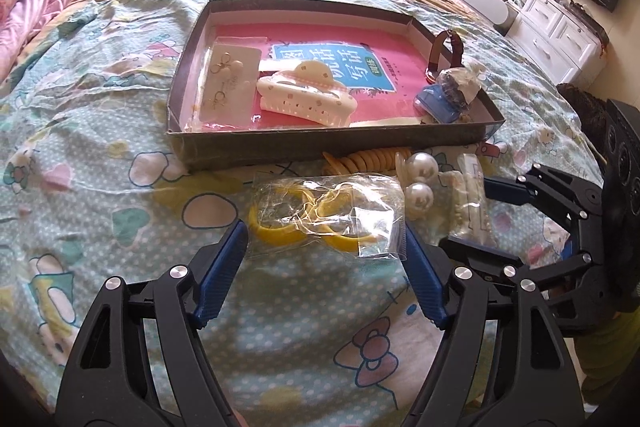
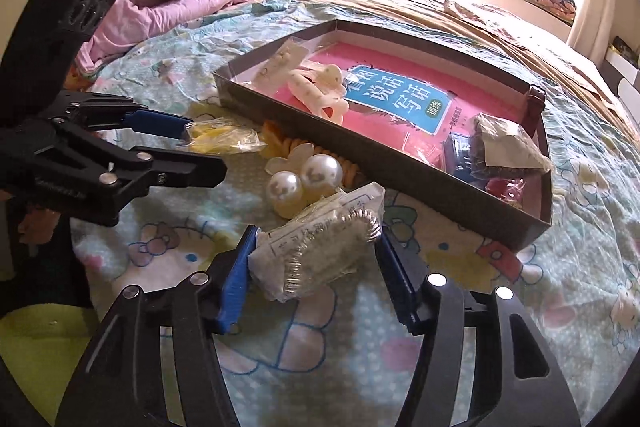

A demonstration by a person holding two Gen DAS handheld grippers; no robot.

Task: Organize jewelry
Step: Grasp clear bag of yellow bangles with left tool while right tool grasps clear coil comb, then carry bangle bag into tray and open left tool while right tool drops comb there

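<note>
Two grippers work low over the bedspread (image 1: 100, 155). The left gripper (image 1: 326, 247), at lower centre of its view, is spread wide, its blue fingers (image 1: 224, 267) flanking a clear bag (image 1: 332, 215) holding yellow rings. The right gripper (image 2: 316, 267) straddles a wrapped packet (image 2: 320, 247); whether it pinches it, I cannot tell. Two pearls (image 2: 304, 179) lie just above. The tray (image 1: 320, 143), at centre frame, holds a cream clip (image 1: 308, 95) and an earring card (image 1: 228, 83).
</note>
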